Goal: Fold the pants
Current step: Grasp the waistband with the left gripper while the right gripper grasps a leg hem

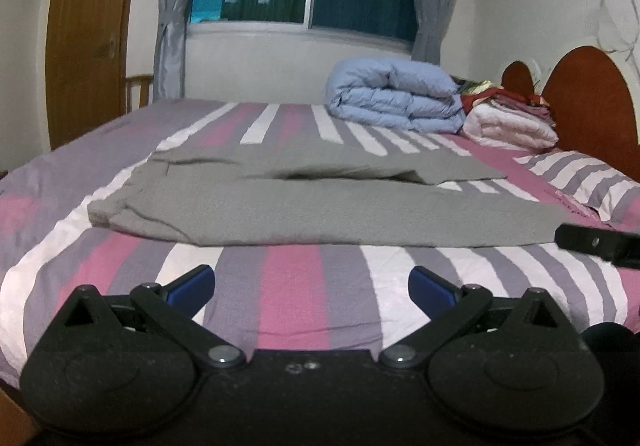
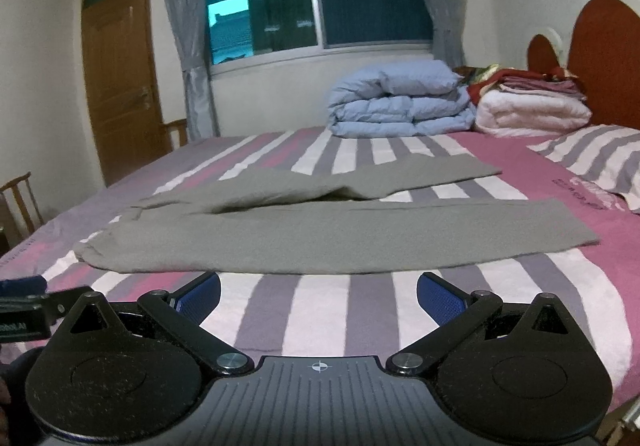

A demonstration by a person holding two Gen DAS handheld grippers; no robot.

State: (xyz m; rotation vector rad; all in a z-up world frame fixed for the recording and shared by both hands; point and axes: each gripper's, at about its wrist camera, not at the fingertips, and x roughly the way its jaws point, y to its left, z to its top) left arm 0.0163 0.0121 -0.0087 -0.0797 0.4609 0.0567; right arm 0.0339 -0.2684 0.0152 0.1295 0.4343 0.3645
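Grey pants (image 1: pixel 304 212) (image 2: pixel 256 234) lie flat across the striped bed, waist at the left, both legs running to the right and spread apart. The near leg's edge is just beyond both grippers. My left gripper (image 1: pixel 311 288) is open over the bedsheet in front of the pants, blue pads wide apart, nothing between them. My right gripper (image 2: pixel 318 296) is open as well, near the pants' front edge. The right gripper's tip (image 1: pixel 600 244) shows at the right edge of the left wrist view; the left gripper's tip (image 2: pixel 28 302) shows at the left edge of the right wrist view.
A folded blue duvet (image 2: pixel 400 102) and a stack of folded blankets (image 2: pixel 532 106) sit at the far side of the bed (image 2: pixel 320 322). A striped pillow (image 2: pixel 600 158) lies by the red headboard (image 2: pixel 608 54). A wooden door (image 2: pixel 120 74) and chair (image 2: pixel 20 202) stand at left.
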